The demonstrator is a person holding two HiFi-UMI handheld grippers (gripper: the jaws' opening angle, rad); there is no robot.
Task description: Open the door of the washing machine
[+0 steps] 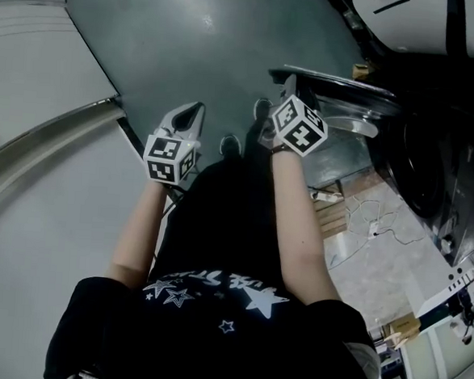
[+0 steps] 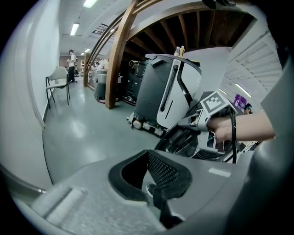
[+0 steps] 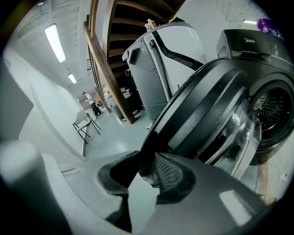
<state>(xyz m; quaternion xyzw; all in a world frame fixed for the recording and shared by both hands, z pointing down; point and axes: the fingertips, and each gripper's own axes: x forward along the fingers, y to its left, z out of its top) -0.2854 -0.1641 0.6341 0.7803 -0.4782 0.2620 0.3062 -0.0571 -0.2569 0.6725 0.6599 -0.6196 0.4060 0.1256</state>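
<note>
The dark washing machine [image 1: 433,158] stands at the right, its round door [image 1: 340,111] swung wide open. In the right gripper view the door [image 3: 216,119] with its glass bowl fills the middle, and the drum [image 3: 273,108] gapes behind it. My right gripper [image 1: 286,87] is at the door's outer edge; the black rim runs between the jaws of the right gripper [image 3: 144,163], which are closed on it. My left gripper [image 1: 196,109] hangs over bare floor to the left, jaws together and empty [image 2: 151,176]. The left gripper view shows the right gripper [image 2: 209,121] and its hand at the door [image 2: 183,137].
A big grey floor-cleaning machine [image 2: 170,87] stands behind the door, beside a wooden post [image 2: 117,59]. A chair [image 2: 57,82] stands by the curved white wall [image 1: 44,171]. Cables and wooden boards [image 1: 357,213] lie on the floor by the washer.
</note>
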